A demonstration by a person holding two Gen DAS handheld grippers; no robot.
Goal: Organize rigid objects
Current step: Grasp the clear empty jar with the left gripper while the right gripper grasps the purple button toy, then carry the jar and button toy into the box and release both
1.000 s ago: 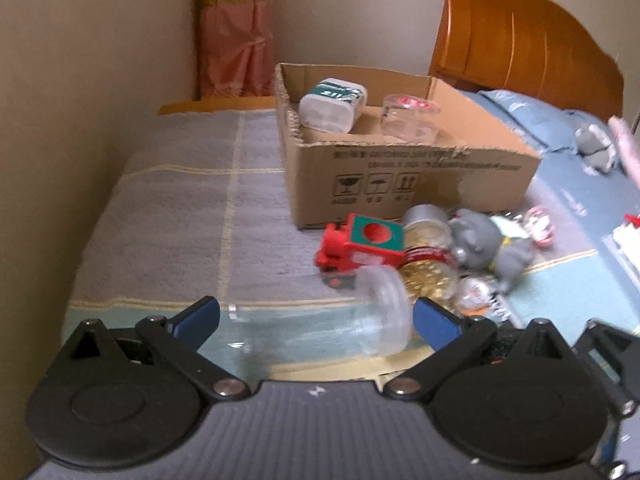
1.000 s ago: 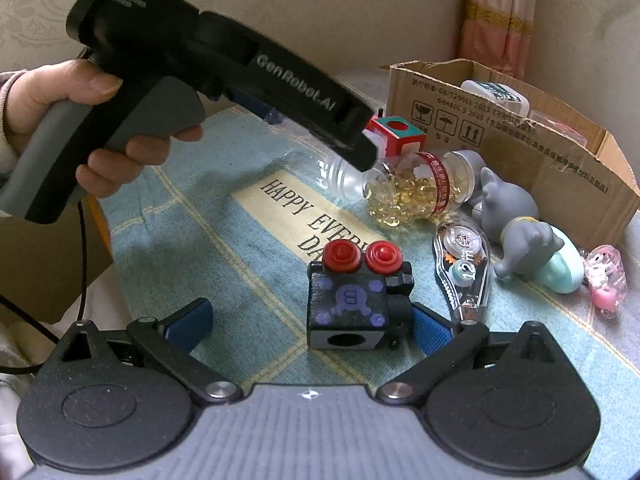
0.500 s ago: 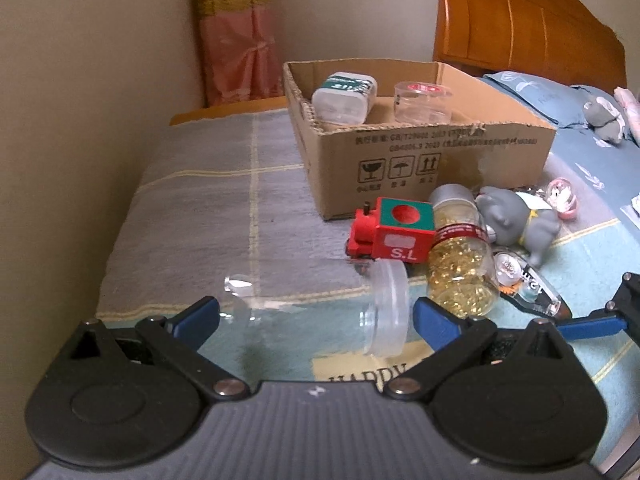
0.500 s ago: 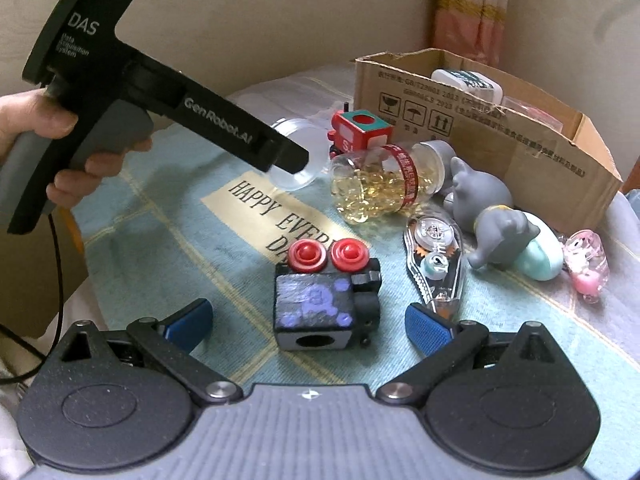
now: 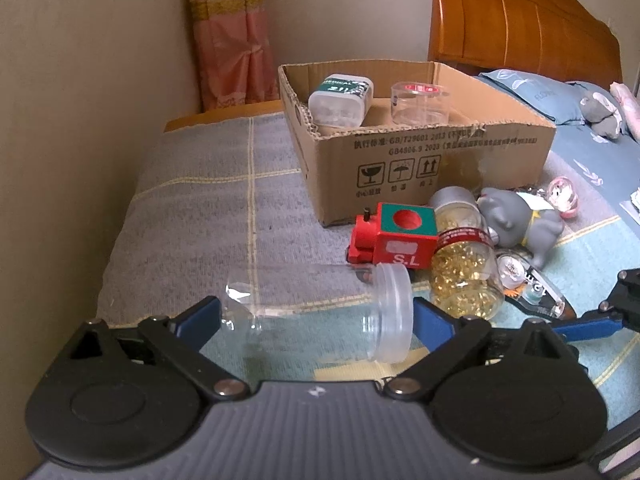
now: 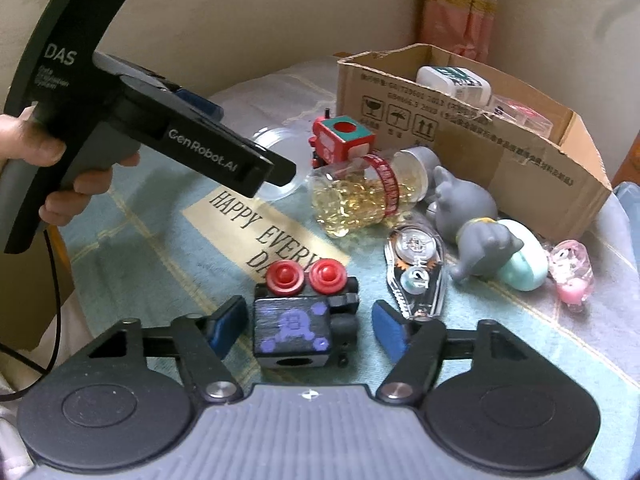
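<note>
Closing right gripper [image 6: 306,326] on black toy block [image 6: 298,330], pads not yet touching: centre it, squeeze flat sides | left gripper [image 5: 316,316] closing astride lying clear jar [image 5: 320,316], no contact visible | cardboard box [image 5: 440,160] beyond, past red toy train [image 5: 390,240].

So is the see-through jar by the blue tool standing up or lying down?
Lying down. The clear jar rests on its side on the bedspread, its lid pointing sideways. It looks empty.
</note>
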